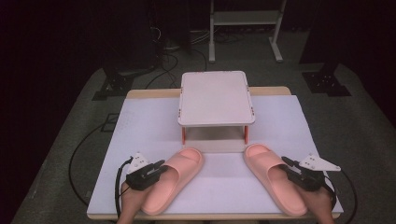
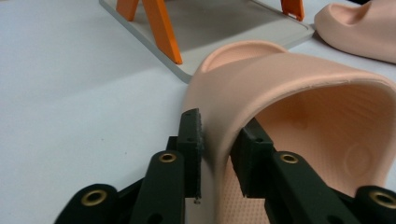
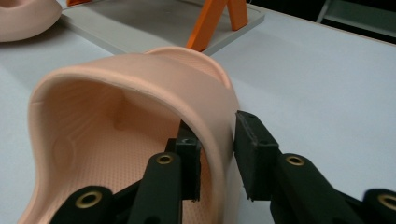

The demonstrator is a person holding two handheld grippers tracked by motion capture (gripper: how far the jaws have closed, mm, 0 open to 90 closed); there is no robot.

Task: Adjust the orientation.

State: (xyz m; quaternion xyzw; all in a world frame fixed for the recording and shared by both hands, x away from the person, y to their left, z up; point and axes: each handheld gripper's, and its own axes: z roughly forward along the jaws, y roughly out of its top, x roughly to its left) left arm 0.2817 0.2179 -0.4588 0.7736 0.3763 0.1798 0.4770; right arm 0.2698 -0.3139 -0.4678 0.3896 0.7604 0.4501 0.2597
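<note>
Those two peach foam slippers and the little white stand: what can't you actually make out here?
- Left peach foam slipper: heel hidden in the high view by the left gripper and hand.
- Right peach foam slipper: heel cut off by the bottom edge in the right gripper view; the right gripper straddles its strap wall.
- White flat-topped stand with orange legs: its top is cut off by the upper edge in both gripper views.

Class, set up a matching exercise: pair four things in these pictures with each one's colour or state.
Things:
1 left gripper
2 stand legs
3 slides
4 stand top

Descriptions:
A white
B orange
C pink
D shut on a slide's strap wall

Pairs: 1-D, 2-B, 3-C, 4-A
</note>
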